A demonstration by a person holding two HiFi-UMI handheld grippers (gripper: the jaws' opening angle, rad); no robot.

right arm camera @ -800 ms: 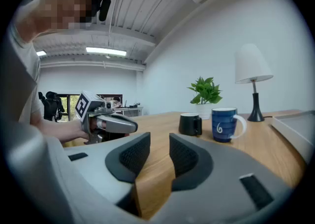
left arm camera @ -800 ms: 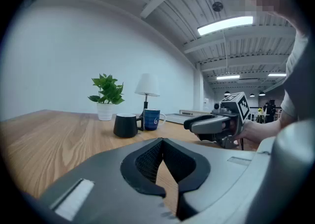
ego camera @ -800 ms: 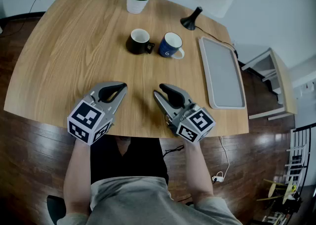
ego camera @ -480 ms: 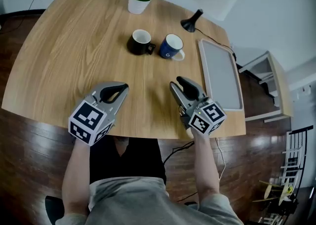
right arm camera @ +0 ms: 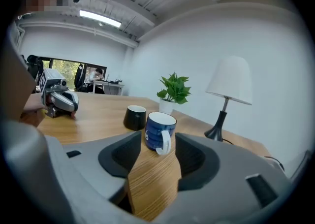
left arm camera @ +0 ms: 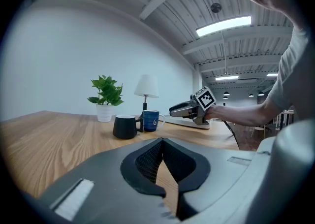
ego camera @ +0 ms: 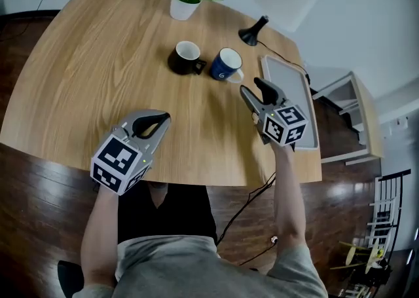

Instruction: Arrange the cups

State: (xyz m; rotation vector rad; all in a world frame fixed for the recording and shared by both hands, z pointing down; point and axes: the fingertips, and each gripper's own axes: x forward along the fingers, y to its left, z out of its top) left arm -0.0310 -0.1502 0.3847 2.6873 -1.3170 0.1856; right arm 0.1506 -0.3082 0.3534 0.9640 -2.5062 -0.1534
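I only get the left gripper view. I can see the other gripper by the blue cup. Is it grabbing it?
Observer: Not yet. In its own view the right gripper has its jaws wide apart, and the blue cup stands ahead of them, untouched.
Operator: Which way does the handle go?
Observer: The white handle points straight back at that gripper.
Operator: Is there juice in the cups?
Observer: It doesn't look like it. From the head view, the blue cup and the black cup both show bare white insides.
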